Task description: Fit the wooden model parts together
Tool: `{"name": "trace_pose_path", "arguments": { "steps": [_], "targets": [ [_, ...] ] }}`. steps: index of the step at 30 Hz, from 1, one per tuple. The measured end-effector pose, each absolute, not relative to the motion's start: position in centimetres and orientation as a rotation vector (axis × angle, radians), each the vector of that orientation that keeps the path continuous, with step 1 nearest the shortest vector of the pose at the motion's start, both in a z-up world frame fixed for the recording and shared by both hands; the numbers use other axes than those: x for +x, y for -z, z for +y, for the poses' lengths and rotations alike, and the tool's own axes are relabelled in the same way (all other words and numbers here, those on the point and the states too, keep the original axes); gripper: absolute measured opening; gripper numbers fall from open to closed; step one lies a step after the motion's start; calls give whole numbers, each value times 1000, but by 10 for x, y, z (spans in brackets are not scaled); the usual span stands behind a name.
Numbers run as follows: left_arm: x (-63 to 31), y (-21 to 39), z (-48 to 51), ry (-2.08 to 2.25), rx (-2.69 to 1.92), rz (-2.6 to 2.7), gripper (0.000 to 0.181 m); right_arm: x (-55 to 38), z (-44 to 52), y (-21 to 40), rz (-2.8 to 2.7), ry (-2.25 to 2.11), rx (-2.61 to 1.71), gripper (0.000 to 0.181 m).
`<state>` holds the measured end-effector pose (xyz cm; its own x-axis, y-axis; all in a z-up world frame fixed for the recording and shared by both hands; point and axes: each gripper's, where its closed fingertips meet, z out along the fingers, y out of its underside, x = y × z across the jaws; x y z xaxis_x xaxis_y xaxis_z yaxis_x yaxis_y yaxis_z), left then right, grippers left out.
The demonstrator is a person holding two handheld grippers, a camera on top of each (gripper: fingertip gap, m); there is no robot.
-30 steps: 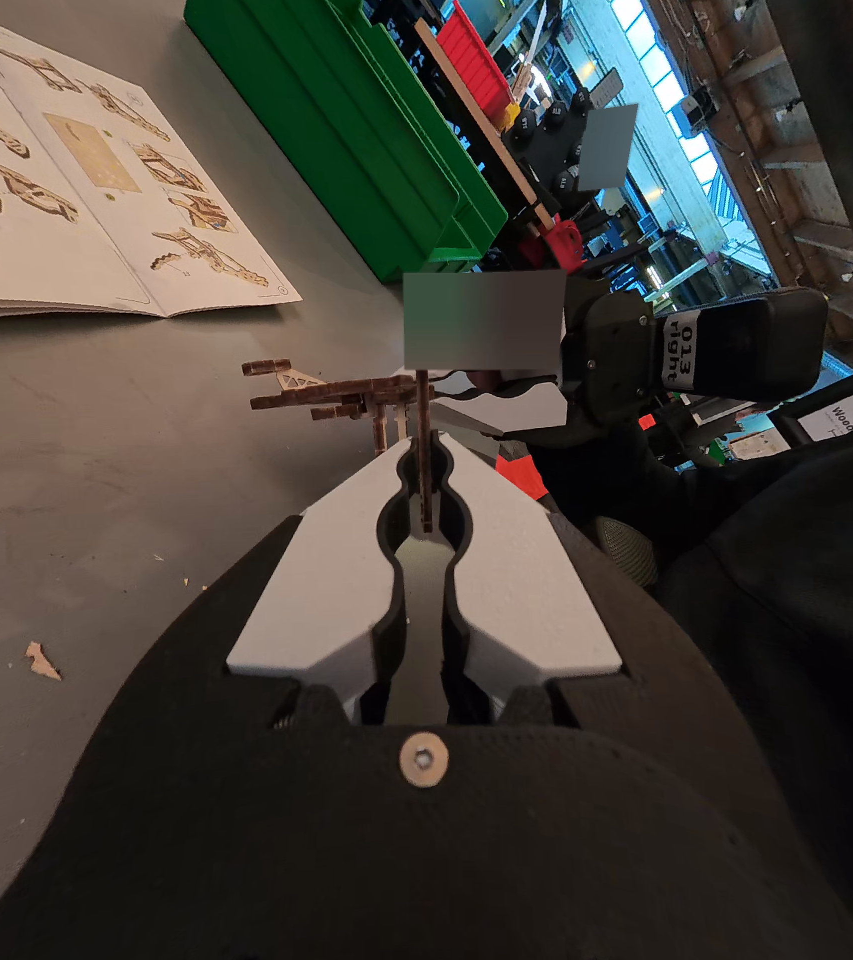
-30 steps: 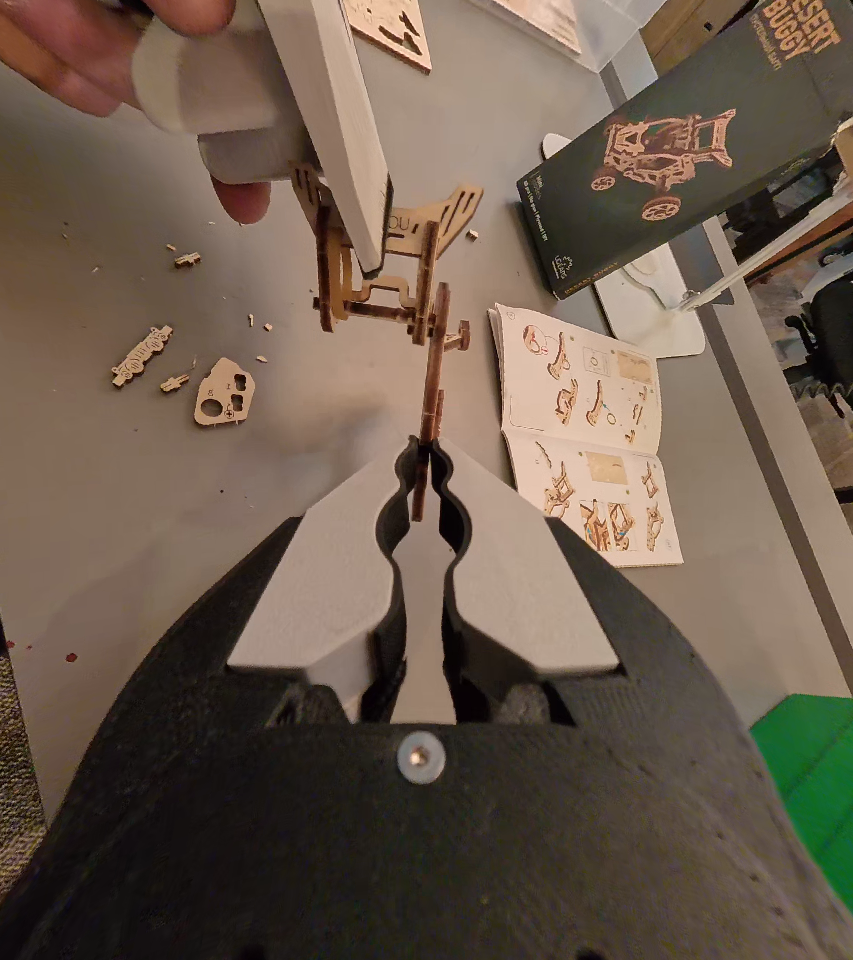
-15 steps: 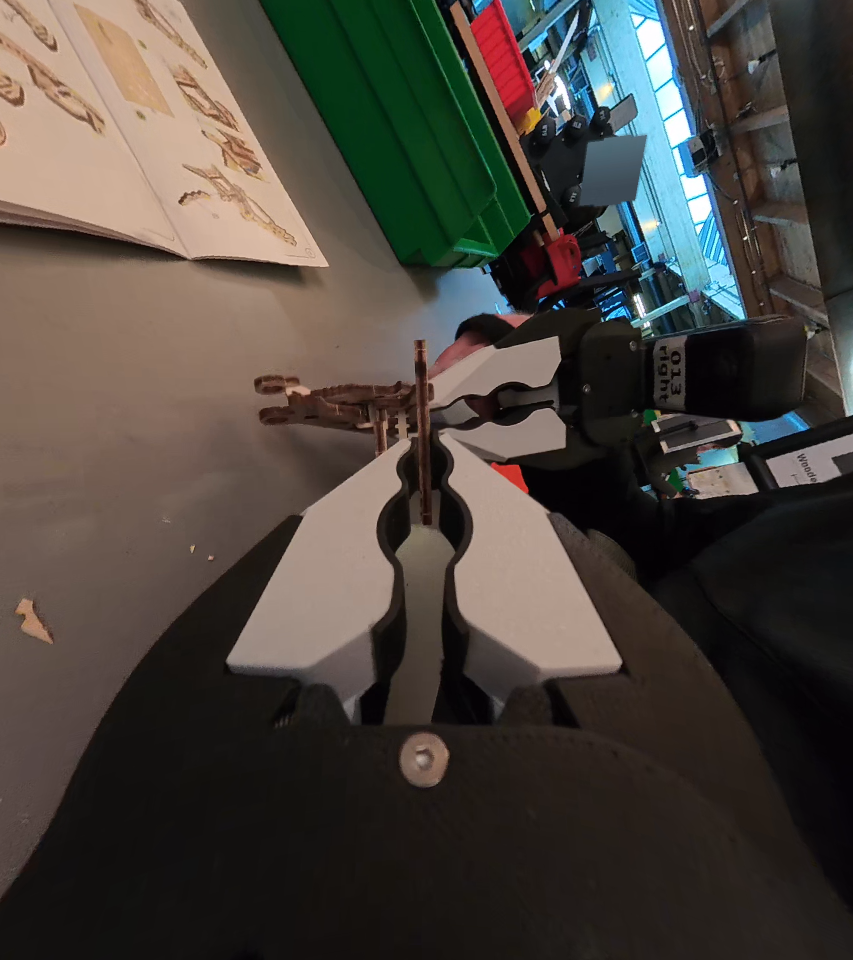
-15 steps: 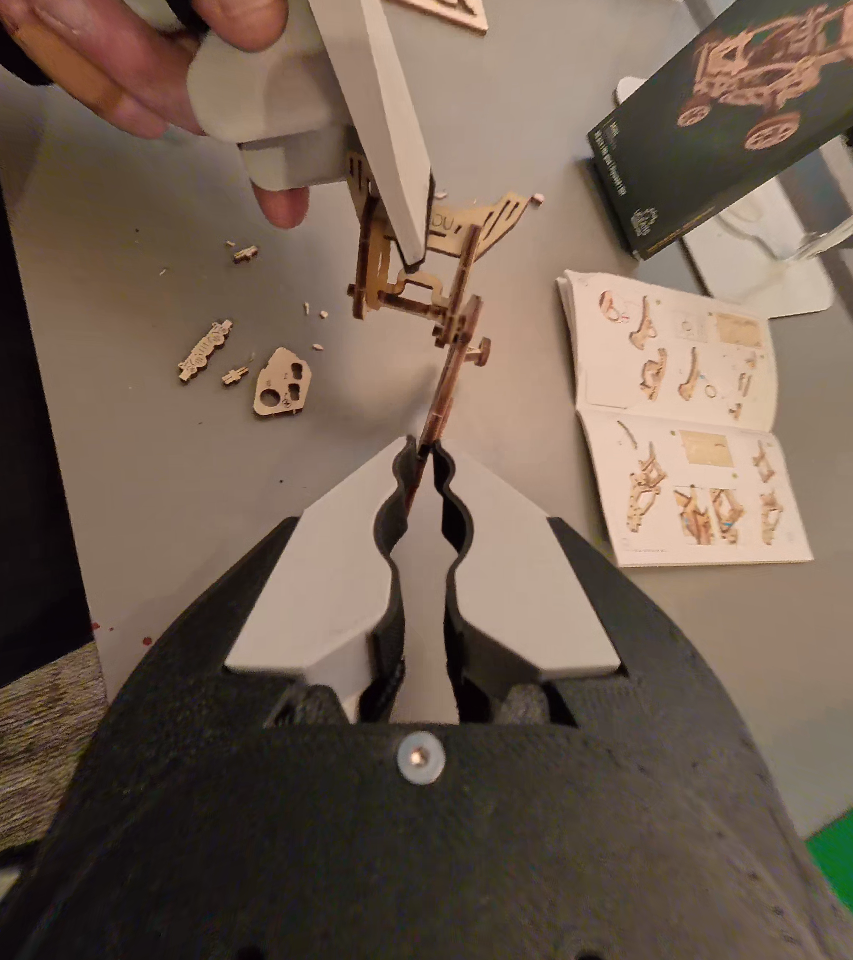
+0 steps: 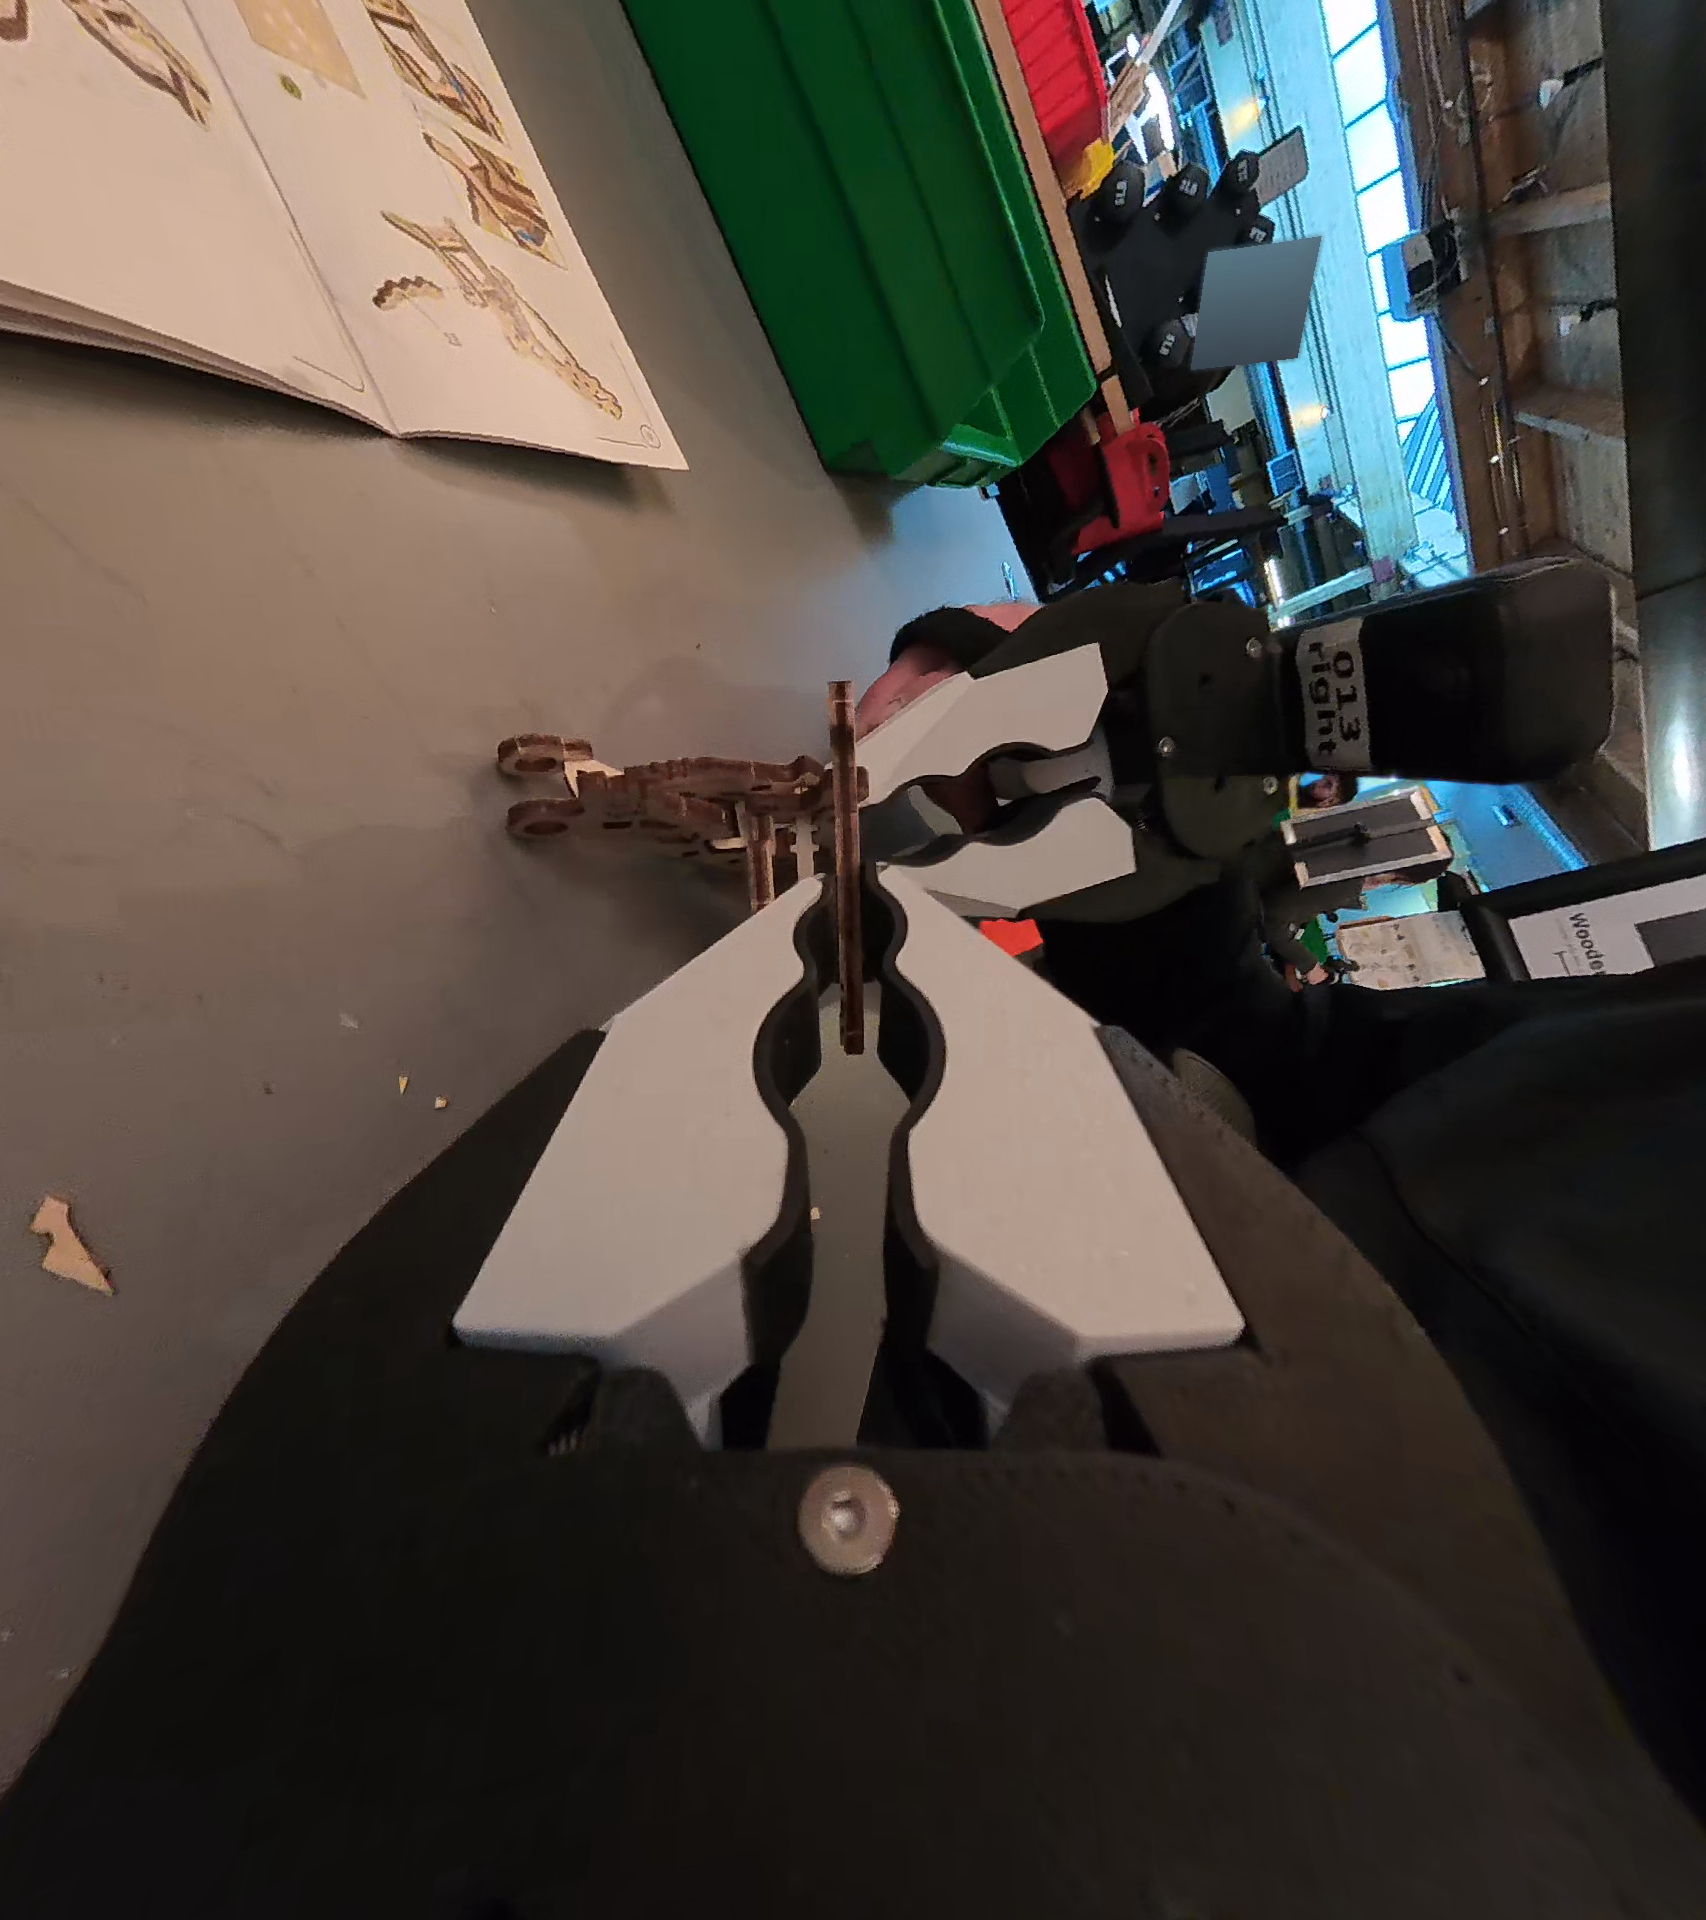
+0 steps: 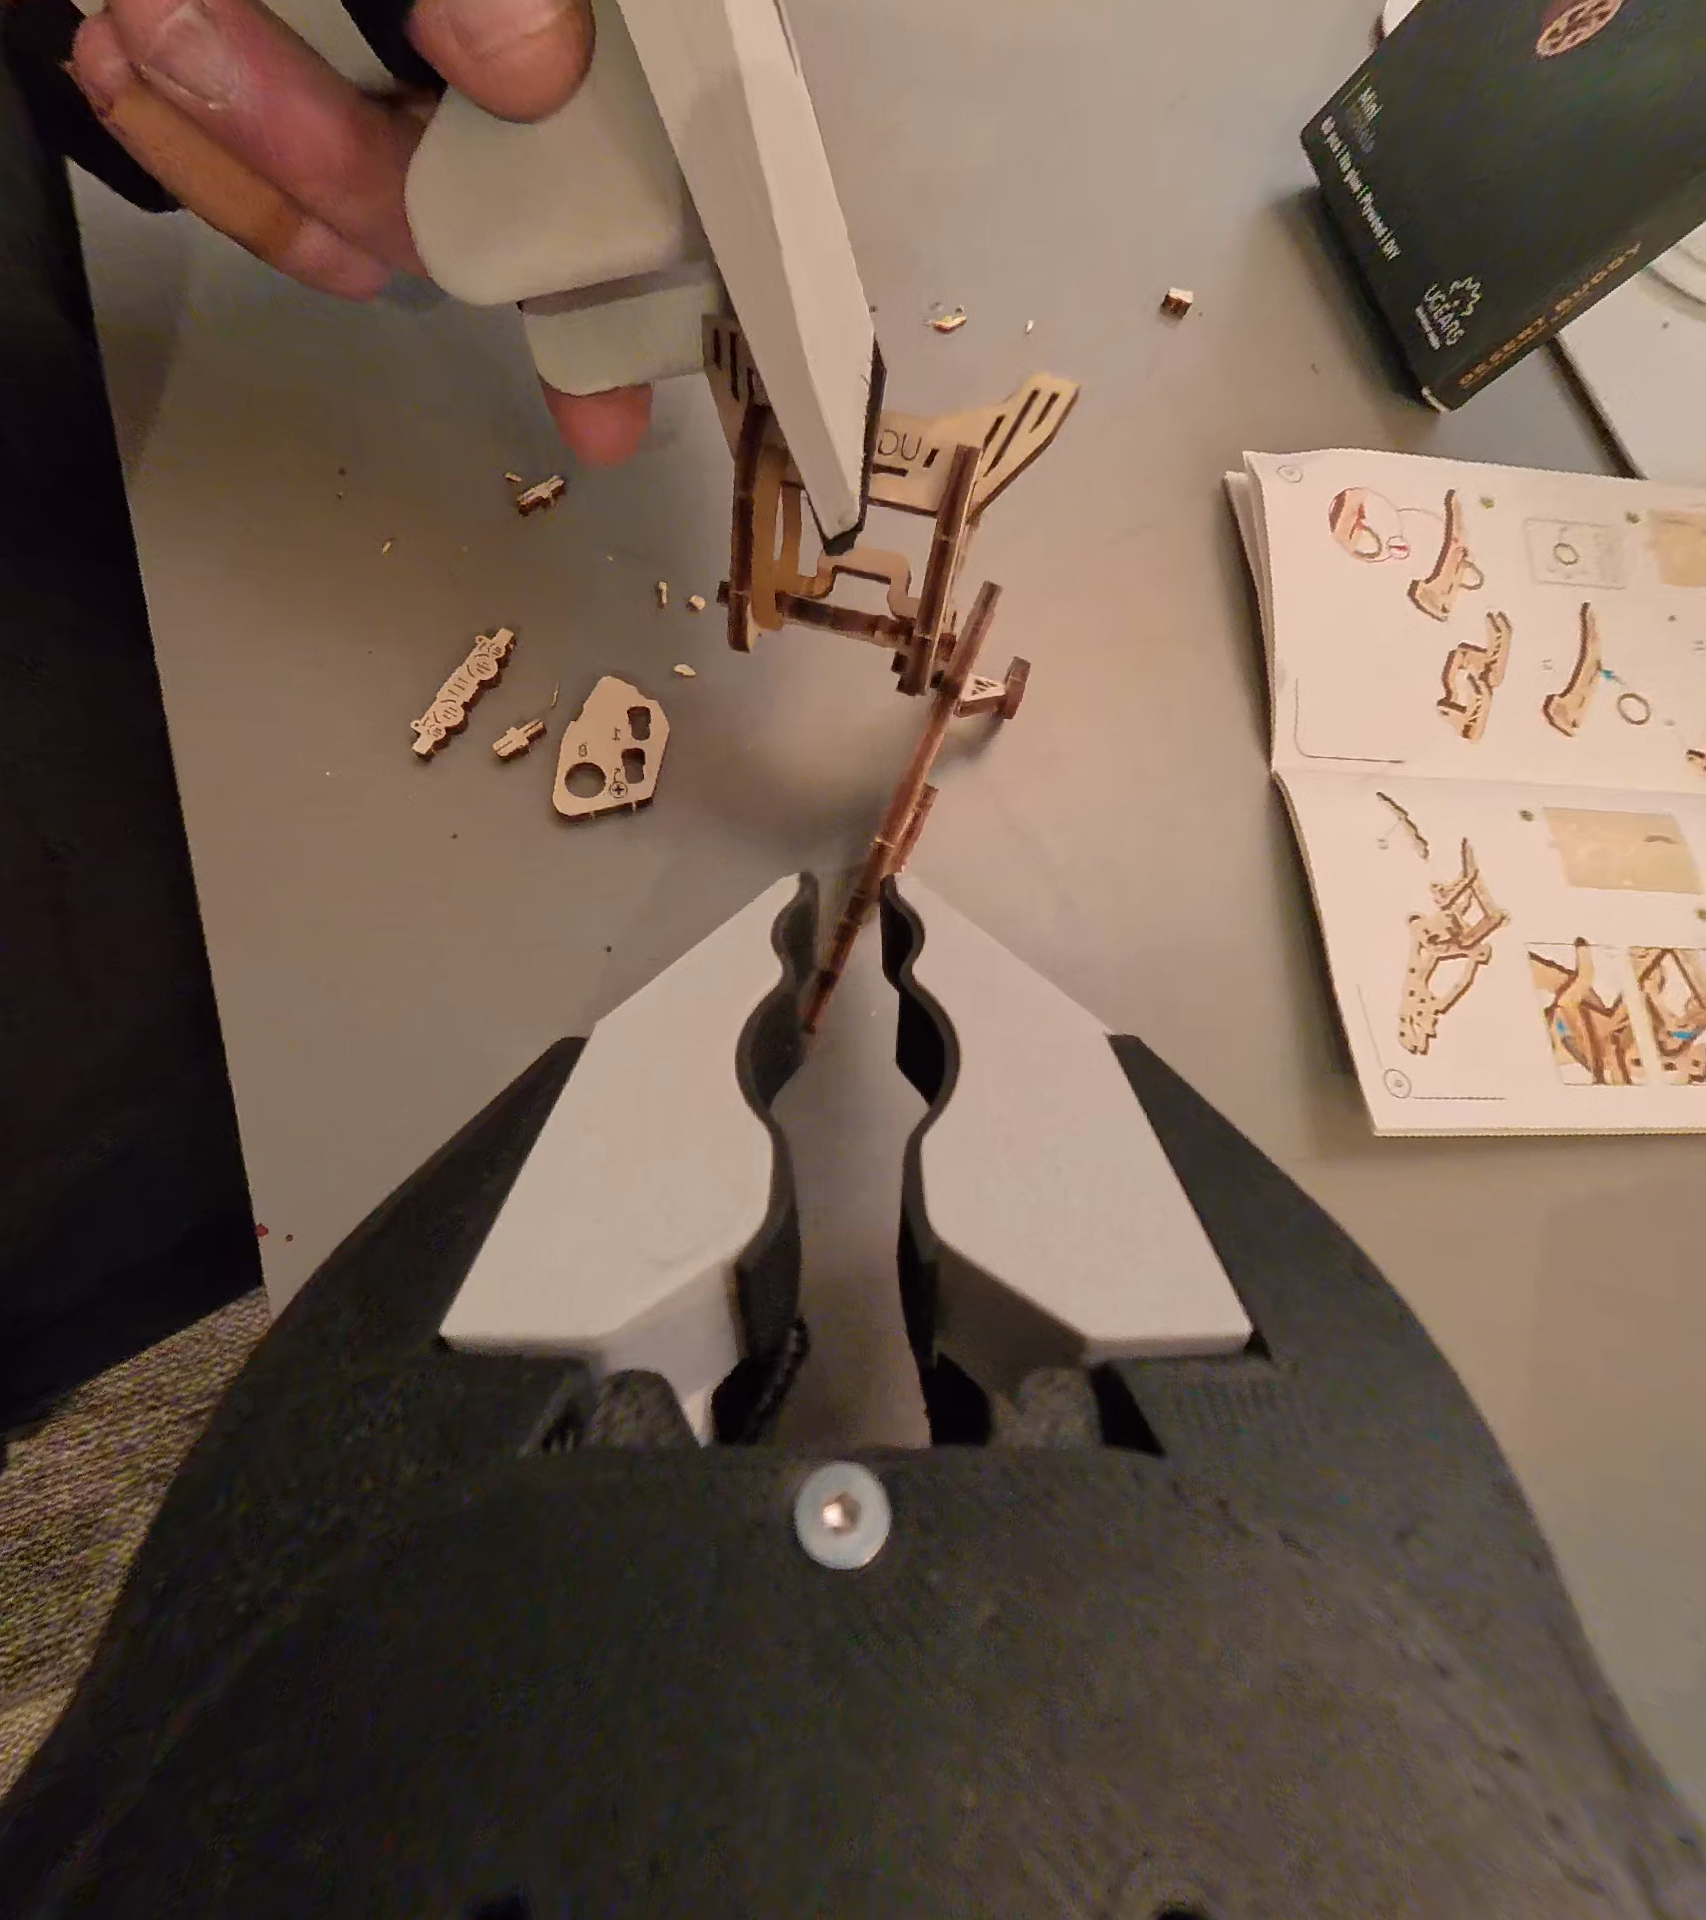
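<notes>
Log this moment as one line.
left claw: shut on wooden frame | right claw: holds wooden strip, slanted | parts touching | above table

L gripper [image 5: 844, 904] fingers closed tight, angled down from far left; a hand [image 6: 309, 135] wraps its body. R gripper [image 6: 844, 894] near, fingers slightly apart, tips facing L's.

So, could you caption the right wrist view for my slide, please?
Right gripper loosely holds a wooden strip against the frame gripped by the left gripper.
</notes>
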<state>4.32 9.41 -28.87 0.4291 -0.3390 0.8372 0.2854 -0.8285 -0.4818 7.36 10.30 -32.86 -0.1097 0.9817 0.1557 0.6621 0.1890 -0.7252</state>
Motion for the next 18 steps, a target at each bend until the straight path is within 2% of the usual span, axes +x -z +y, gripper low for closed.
{"name": "trace_pose_path", "arguments": {
  "steps": [12, 18],
  "targets": [
    [43, 288, 98, 1428, -2129, 53, 1, 54, 109, 305, -1765, -793, -1498, 39],
    [44, 289, 98, 1440, -2134, 51, 1, 46, 104, 306, -1780, -808, -1463, 39]
  ]
}}
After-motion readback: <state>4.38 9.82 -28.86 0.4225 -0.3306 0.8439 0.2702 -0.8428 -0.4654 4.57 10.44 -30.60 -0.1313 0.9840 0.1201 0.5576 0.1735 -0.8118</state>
